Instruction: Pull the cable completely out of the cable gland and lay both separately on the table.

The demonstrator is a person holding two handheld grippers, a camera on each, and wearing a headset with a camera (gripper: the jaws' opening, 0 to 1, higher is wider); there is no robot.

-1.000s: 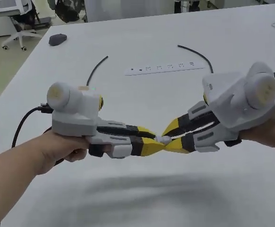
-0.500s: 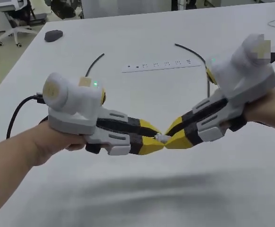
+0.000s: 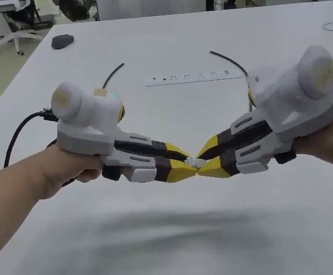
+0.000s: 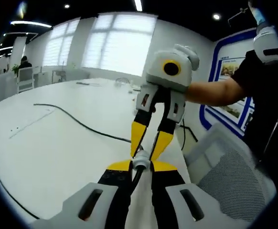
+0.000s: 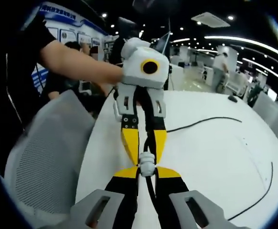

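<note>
A small white cable gland (image 3: 198, 163) hangs above the table where the two grippers meet tip to tip. A black cable (image 3: 149, 156) runs from it back along the left gripper. My left gripper (image 3: 188, 167) comes in from the left, its yellow jaws shut on the cable right at the gland (image 4: 140, 163). My right gripper (image 3: 204, 163) comes in from the right, shut on the gland (image 5: 147, 164). In the right gripper view, the cable (image 5: 151, 191) also passes down between that gripper's own jaws. The exact grip points are hard to make out.
On the white table (image 3: 172, 229) behind the grippers lies a white power strip (image 3: 192, 77), with loose black cables to its left (image 3: 113, 75) and right (image 3: 232, 61). A dark mouse (image 3: 62, 40) sits at the far left corner. An office chair (image 3: 15, 26) stands beyond it.
The right hand has rolled and shifted a little. Both grippers stay tip to tip at the gland, which sits slightly higher in the picture. No visible length of cable has come out.
</note>
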